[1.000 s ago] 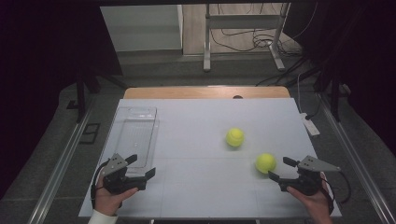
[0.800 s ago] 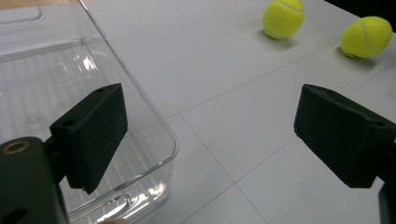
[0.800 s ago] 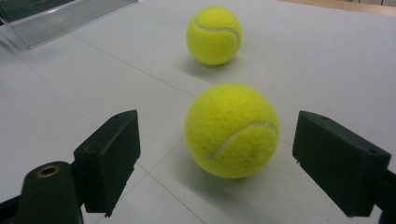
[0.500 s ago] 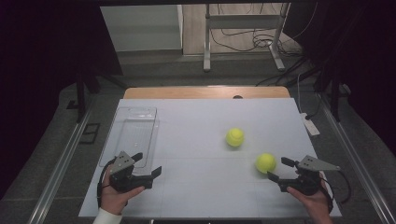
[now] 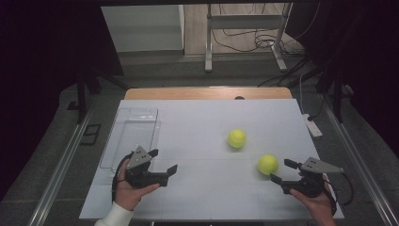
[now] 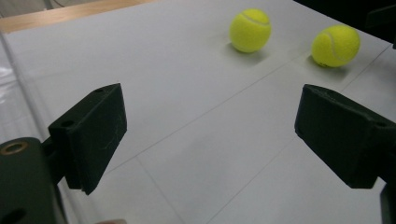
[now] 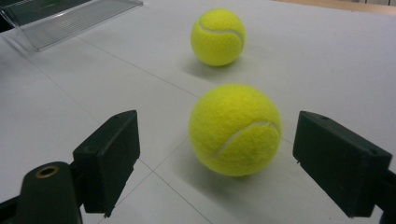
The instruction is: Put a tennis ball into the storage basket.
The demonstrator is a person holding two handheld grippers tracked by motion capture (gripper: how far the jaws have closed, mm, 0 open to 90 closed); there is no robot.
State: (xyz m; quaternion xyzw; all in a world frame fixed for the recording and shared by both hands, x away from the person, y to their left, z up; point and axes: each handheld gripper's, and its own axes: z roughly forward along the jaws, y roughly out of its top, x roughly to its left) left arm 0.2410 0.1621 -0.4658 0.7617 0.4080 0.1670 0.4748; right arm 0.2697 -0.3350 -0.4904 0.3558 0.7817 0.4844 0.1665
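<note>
Overhead light falls evenly on the white table (image 5: 207, 136) against dark surroundings; soft short shadows lie beneath both tennis balls (image 7: 235, 129), and close jaws look slightly soft, without glare.

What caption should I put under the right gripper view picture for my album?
Open right gripper lines up on the near ball, with a second ball and a clear tray beyond.

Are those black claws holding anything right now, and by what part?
Nothing is held. The right gripper stands open before the near tennis ball, not touching; the left gripper is open over bare table.
</note>
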